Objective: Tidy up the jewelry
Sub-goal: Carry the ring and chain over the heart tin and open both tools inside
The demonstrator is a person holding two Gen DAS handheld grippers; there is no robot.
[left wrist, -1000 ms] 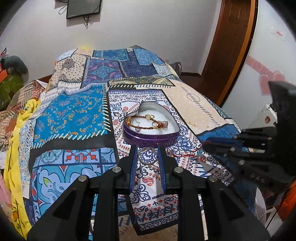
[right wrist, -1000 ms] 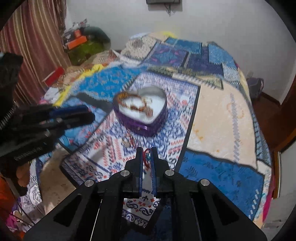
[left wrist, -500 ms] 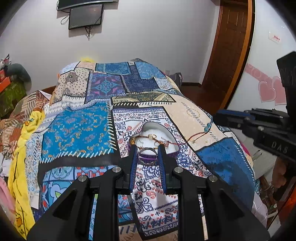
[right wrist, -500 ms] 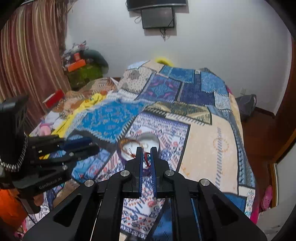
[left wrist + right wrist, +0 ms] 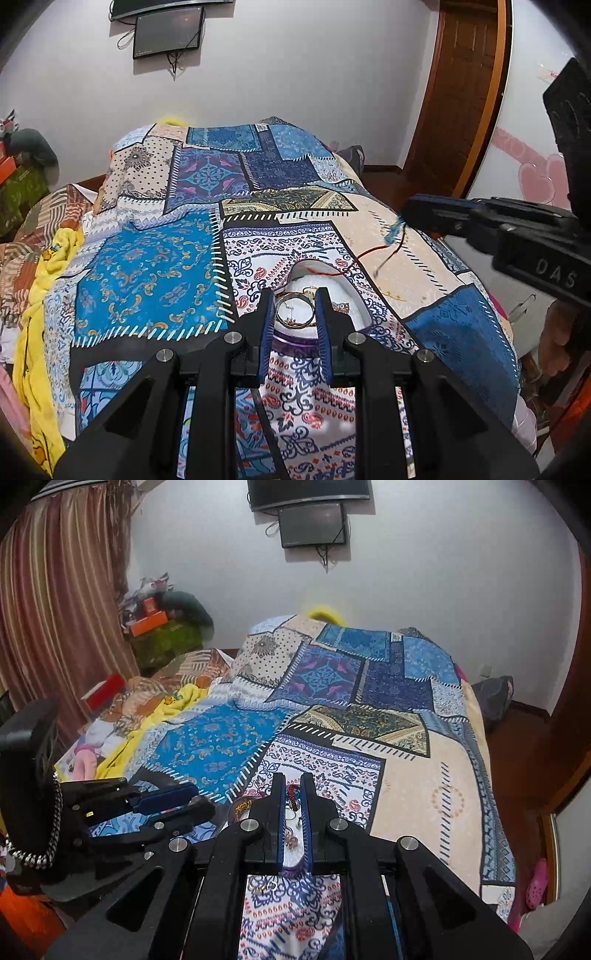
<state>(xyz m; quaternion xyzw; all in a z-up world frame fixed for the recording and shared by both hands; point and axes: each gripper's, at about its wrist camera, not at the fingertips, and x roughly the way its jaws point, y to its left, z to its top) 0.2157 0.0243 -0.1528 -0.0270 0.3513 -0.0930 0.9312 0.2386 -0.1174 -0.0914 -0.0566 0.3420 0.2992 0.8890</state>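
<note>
My left gripper is shut on a gold bangle and holds it over the purple heart-shaped tin on the patchwork bedspread. Other jewelry lies in the tin's white lining. My right gripper is shut on a red cord bracelet. In the left wrist view the right gripper hangs at the right, with the red cord and its blue bead trailing down toward the tin. In the right wrist view the tin shows between and below my fingers.
The patchwork bedspread covers the bed. A yellow blanket lies along its left edge. A wooden door stands at the right, a wall screen behind, a curtain and clutter at the left.
Both grippers have risen and tilted up, so the tin sits lower and closer to the fingertips. The red cord has lifted and now dangles from the right gripper over the tin.
</note>
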